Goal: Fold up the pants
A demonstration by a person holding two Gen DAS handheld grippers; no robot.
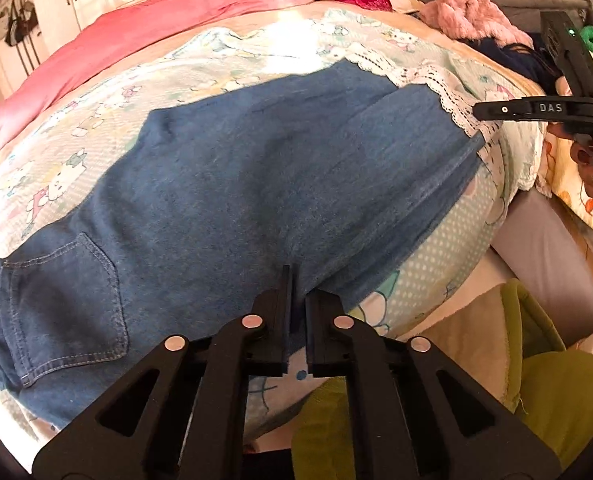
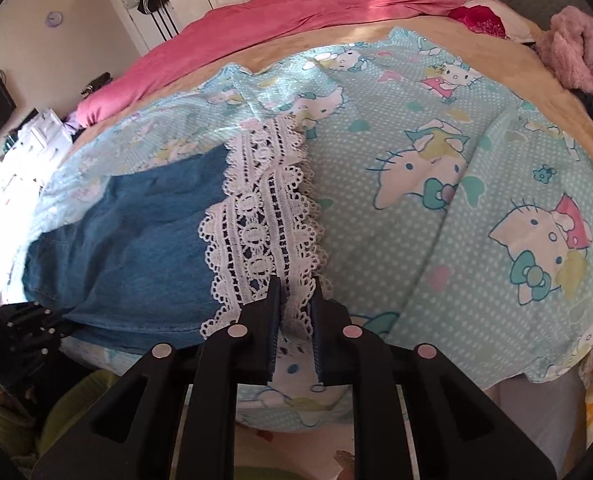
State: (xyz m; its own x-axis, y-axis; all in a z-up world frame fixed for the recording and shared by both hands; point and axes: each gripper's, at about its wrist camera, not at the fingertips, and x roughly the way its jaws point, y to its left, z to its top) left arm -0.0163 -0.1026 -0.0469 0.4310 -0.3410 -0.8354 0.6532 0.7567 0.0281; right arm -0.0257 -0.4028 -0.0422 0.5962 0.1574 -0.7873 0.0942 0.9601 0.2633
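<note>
Blue denim pants (image 1: 256, 184) flat on cartoon-print sheet (image 2: 436, 152), ready for folding. Left gripper (image 1: 298, 280) pinched together at near edge, probably nipping denim. Right gripper (image 2: 296, 292) slightly apart, straddling white lace hem (image 2: 264, 200).

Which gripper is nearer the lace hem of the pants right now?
Right. The right gripper sits at the white lace hem, lace lying between its fingers. The left gripper is at the near edge of the pants, around mid-length, apart from the lace.

Left gripper (image 1: 296, 280) jaws shut, right gripper (image 2: 295, 292) jaws parted
</note>
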